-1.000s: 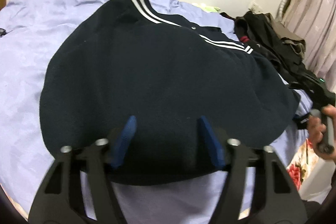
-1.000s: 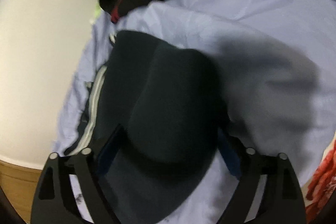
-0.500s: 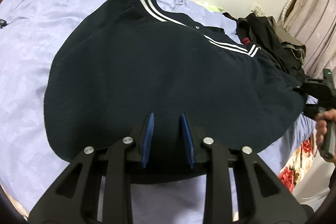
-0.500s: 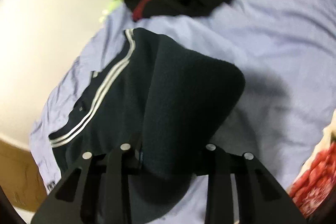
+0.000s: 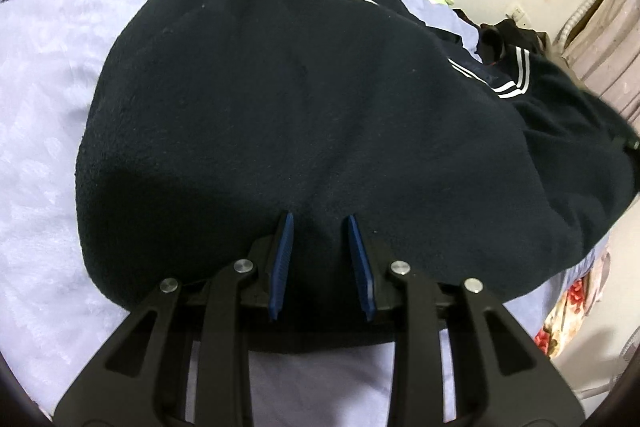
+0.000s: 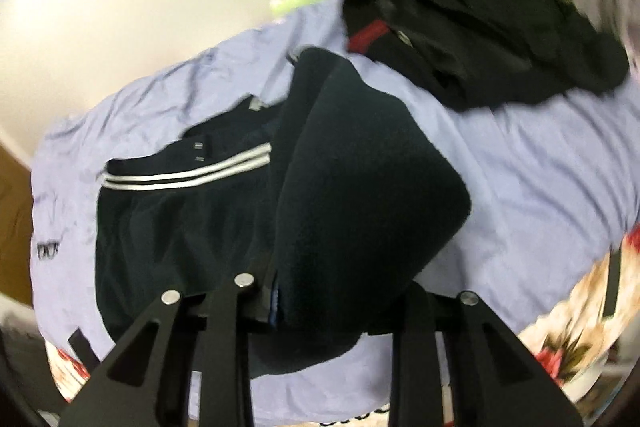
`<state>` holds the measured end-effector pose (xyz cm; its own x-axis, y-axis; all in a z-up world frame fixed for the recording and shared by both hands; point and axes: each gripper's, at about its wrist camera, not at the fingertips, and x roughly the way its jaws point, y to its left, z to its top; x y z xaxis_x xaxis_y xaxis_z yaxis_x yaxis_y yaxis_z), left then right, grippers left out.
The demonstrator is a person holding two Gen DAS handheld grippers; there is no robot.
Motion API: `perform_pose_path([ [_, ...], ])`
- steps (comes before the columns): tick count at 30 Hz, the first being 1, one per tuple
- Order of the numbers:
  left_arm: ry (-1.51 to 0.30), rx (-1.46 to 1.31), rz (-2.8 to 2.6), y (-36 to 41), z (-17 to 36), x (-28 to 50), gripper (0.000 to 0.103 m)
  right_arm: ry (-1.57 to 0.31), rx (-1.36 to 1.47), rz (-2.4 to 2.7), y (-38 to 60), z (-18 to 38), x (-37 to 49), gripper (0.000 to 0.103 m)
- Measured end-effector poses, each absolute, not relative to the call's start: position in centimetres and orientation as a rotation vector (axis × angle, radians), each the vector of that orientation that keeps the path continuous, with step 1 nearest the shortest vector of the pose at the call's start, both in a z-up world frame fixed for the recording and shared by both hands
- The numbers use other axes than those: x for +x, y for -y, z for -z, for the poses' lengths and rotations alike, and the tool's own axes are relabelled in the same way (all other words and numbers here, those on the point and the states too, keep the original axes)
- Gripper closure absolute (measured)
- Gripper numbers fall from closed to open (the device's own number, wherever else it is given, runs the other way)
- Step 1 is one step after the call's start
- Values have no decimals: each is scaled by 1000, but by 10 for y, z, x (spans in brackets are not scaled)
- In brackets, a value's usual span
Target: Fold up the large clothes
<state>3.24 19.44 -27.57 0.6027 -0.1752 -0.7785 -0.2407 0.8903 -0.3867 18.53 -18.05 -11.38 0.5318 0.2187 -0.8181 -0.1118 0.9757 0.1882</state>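
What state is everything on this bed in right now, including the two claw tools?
Navy fleece jacket: pinched at its near edge, right side lifted.
Left gripper: closed on the jacket's edge.
Right gripper: just clamped on a raised fold.
Dark clothes pile: heaped, unfolded.
Lilac bedsheet: spread, wrinkled.

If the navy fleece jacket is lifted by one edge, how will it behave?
Probably floppy: the navy fleece jacket drapes from the right gripper in a soft fold. Likely not slippery, since its surface looks fuzzy. It seems thick and bulky, so lower layers may drag on the lilac bedsheet.
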Motion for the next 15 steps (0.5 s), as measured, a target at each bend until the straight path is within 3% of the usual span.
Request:
perform_pose_path([
  [15,-958,-542,-3,-218,250,1,71,-899,-204,-438,-1,75,153,78],
])
